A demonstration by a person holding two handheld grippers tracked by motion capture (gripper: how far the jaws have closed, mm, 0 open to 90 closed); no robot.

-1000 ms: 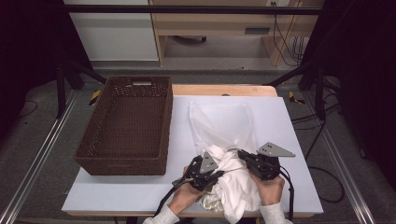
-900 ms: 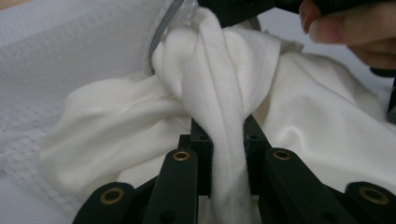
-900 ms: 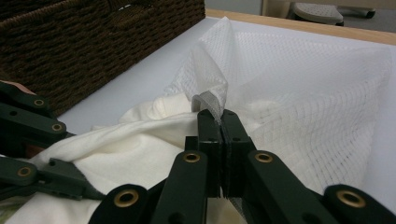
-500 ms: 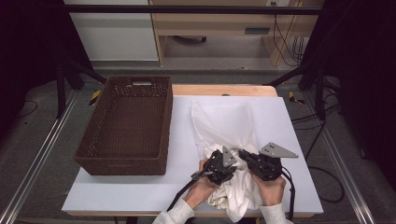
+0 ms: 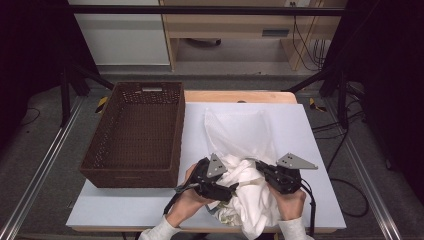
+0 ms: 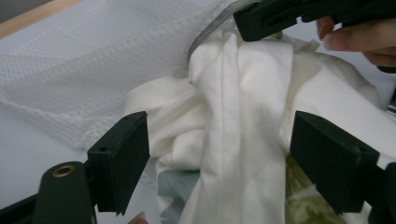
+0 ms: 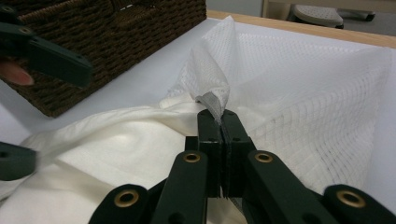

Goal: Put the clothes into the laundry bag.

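Right gripper view: right claw (image 7: 220, 122) clamps the mesh bag's (image 7: 299, 88) edge, white cloth (image 7: 116, 144) beside it.

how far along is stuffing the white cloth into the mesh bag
Partly done. Done: part of the white cloth already sits inside the mesh bag. In hand: the right gripper is shut on the bag's rim, holding the mouth up, while the left gripper has just been opening, jaws either side of the cloth without pressing it. Left: a big bunch of cloth hangs out at the table's near edge; the brown basket looks empty.
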